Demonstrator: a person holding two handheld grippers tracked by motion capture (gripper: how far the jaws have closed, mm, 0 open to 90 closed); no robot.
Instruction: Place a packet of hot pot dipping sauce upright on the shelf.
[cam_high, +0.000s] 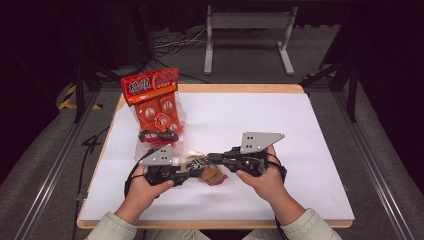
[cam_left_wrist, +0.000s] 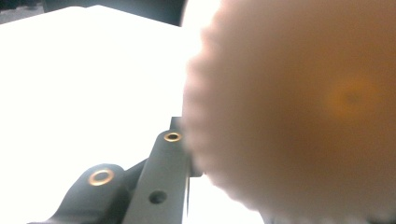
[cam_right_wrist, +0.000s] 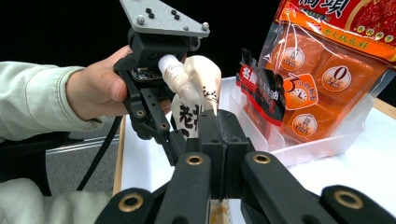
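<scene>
Sauce pouch (cam_right_wrist: 194, 100) held between both above the bench (cam_high: 300, 130): right hand-held gripper (cam_right_wrist: 219, 135) clamped on its lower end, left hand-held gripper (cam_right_wrist: 180, 140) gripping its white cap (cam_right_wrist: 169, 63) end; the left gripper view is a blur.

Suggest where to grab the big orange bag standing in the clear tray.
Probably the flat red header at the top of the orange bag, coming from above with the jaws across its thin edge. The bag stands upright with the header free, while its lower half sits behind the clear tray wall and a dark sachet leans in front.
</scene>
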